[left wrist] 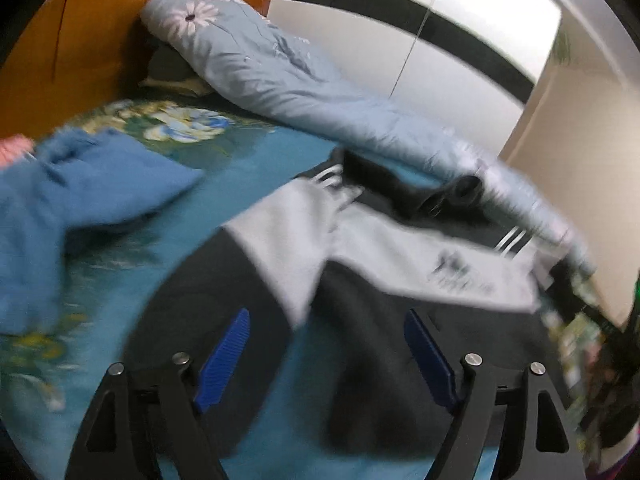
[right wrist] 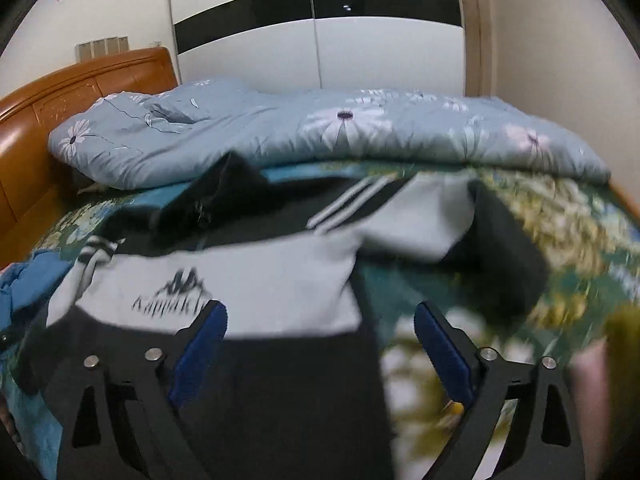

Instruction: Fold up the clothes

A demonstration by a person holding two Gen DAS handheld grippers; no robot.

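A black and light-grey sweatshirt [left wrist: 400, 248] with white shoulder stripes and a dark chest print lies spread on the bed. In the left wrist view my left gripper [left wrist: 326, 316] hovers open over it, one sleeve [left wrist: 208, 288] under the left finger and the dark body under the right; nothing is pinched. In the right wrist view the sweatshirt [right wrist: 260, 276] fills the middle, its other sleeve [right wrist: 508, 256] lying out to the right. My right gripper [right wrist: 320, 308] stands wide open above the garment's right edge, its blue pads free. Both views are motion-blurred.
The bed sheet [left wrist: 248, 160] is teal with flowers. A rolled pale-blue floral duvet [right wrist: 320, 128] lies along the far side. A crumpled blue garment [left wrist: 80, 192] sits to the left. The wooden headboard [right wrist: 80, 80] and a white wardrobe [right wrist: 320, 40] stand behind.
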